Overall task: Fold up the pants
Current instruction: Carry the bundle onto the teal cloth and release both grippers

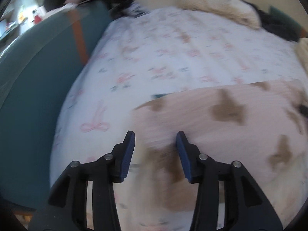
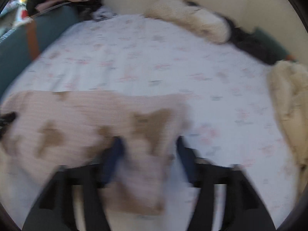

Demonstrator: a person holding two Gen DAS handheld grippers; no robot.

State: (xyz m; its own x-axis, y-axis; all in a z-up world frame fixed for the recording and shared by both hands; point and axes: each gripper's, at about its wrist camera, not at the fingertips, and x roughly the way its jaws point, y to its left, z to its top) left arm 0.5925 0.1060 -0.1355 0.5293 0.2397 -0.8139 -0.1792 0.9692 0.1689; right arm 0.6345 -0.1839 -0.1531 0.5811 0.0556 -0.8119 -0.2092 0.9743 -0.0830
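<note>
Clearly both grippers, left (image 1: 155,134) and right (image 2: 148,140), hover jaws apart over pants (image 1: 221,127).

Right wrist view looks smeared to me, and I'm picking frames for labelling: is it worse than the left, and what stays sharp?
Left wrist view: the tongs are crisp, while the pants and sheet are streaked by motion. Right wrist view: worse; even the tongs smear, the pants lose their edges, and fisheye bends the bed's outline in both.
</note>
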